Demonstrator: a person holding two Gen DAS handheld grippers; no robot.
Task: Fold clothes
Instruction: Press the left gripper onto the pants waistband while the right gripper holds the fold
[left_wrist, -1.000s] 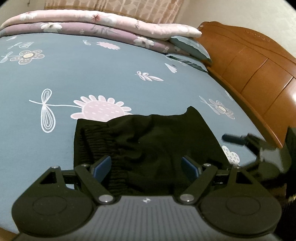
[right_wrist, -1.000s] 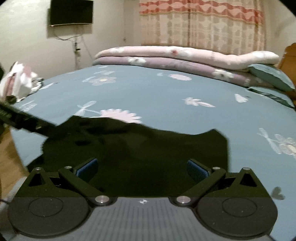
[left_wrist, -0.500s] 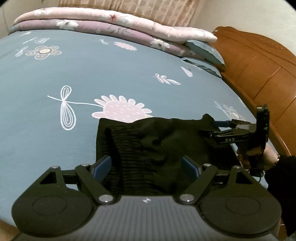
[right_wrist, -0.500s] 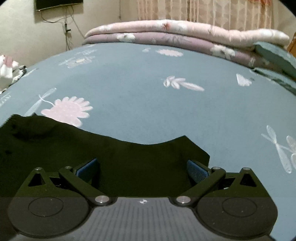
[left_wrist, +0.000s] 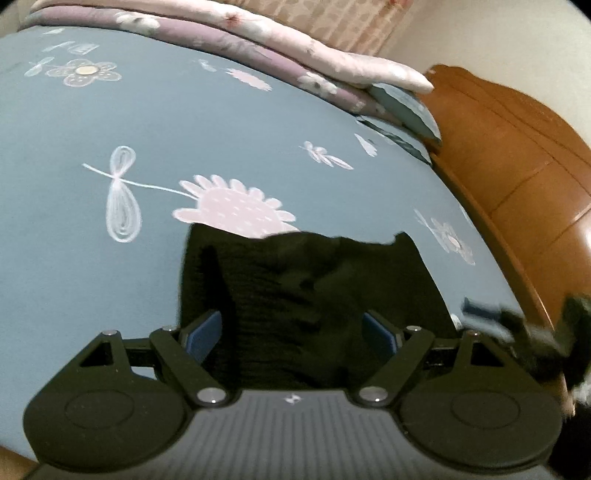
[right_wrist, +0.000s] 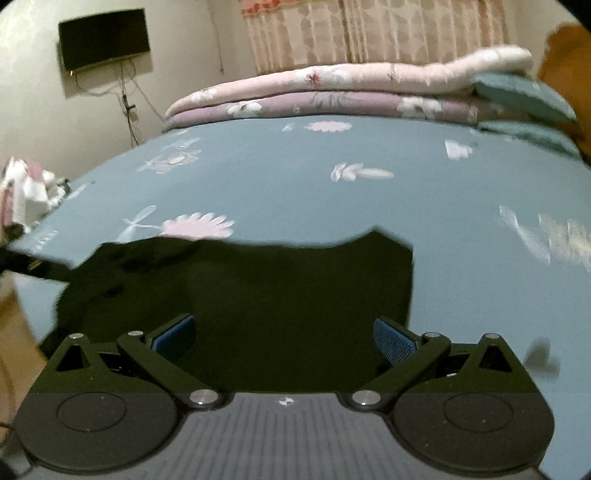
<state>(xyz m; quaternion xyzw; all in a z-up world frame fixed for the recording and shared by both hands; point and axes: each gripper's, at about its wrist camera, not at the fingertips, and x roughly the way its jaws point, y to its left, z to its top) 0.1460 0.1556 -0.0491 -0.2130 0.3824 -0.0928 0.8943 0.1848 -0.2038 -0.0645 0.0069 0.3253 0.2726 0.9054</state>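
The black garment (left_wrist: 314, 295) lay spread on the blue flowered bed sheet (left_wrist: 147, 129), near the bed's front edge, partly covering a pink flower print; the left hand-held gripper (left_wrist: 291, 334) hovered over it with fingers spread wide, holding nothing; the right hand-held gripper (right_wrist: 284, 336) was likewise wide apart above the cloth; folded quilts (right_wrist: 351, 88) sat at the far side of the bed

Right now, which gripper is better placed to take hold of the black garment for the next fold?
Probably the left gripper: its open fingers frame the ribbed waistband side of the black garment, with bunched cloth between them. The right gripper, also open, faces only flat cloth, the garment's right edge lying beyond its finger.
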